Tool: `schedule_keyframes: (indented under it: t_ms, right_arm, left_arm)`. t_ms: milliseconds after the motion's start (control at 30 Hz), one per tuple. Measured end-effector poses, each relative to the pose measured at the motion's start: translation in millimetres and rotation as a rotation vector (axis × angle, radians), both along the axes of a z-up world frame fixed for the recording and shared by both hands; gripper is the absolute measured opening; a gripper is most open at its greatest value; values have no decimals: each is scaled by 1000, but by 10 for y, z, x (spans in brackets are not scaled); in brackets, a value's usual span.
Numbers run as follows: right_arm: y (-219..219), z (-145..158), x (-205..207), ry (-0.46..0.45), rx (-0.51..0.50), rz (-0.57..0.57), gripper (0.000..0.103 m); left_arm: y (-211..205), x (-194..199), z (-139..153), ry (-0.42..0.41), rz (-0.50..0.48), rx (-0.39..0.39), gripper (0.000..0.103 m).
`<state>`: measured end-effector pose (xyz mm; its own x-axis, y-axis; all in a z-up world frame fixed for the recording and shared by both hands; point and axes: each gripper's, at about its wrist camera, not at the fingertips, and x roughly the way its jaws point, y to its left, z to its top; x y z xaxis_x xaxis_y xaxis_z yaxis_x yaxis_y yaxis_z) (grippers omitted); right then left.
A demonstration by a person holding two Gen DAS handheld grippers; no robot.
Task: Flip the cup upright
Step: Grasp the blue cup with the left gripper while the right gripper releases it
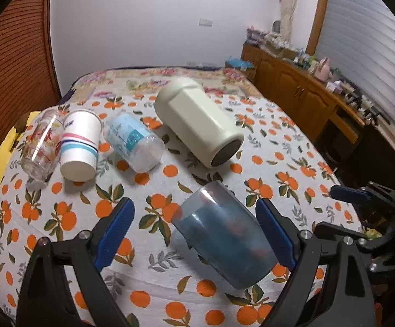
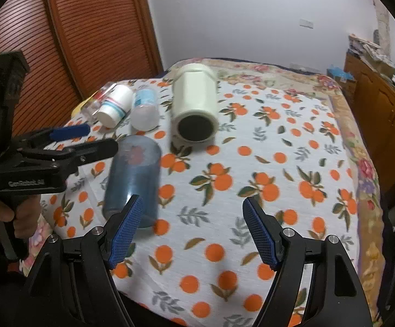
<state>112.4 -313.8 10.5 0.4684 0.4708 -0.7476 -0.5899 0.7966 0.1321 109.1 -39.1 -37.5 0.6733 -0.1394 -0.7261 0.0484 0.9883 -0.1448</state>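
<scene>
A translucent blue cup (image 1: 224, 234) lies on its side on the orange-print tablecloth (image 1: 252, 141); it also shows in the right wrist view (image 2: 134, 179). My left gripper (image 1: 194, 226) is open, its blue pads on either side of the cup, the right pad close to it. The left gripper also shows in the right wrist view (image 2: 88, 139), beside the cup's far end. My right gripper (image 2: 192, 229) is open and empty, just right of the cup's near end, and its tip shows in the left wrist view (image 1: 344, 192).
Several other cups lie on their sides further back: a large cream tumbler (image 1: 197, 125), a clear plastic cup with a blue label (image 1: 134, 143), a white paper cup (image 1: 81, 145) and a printed glass (image 1: 42, 147). A wooden cabinet (image 1: 306, 100) stands right.
</scene>
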Motion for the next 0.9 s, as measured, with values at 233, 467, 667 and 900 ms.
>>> schedule_keyframes:
  t_ms: [233, 467, 667, 900]
  right_arm:
    - [-131, -100, 48, 14, 47, -22, 77]
    - [-186, -138, 24, 15, 63, -26, 77]
    - [-194, -132, 29, 12, 71, -32, 77]
    - [-168, -122, 16, 7, 71, -29, 77]
  left_arm:
    - [-73, 119, -104, 86, 16, -22, 91]
    - [-49, 216, -206, 159, 48, -41, 92]
    - [-9, 269, -268, 187, 40, -102, 93]
    - [66, 402, -394, 279, 34, -226, 93]
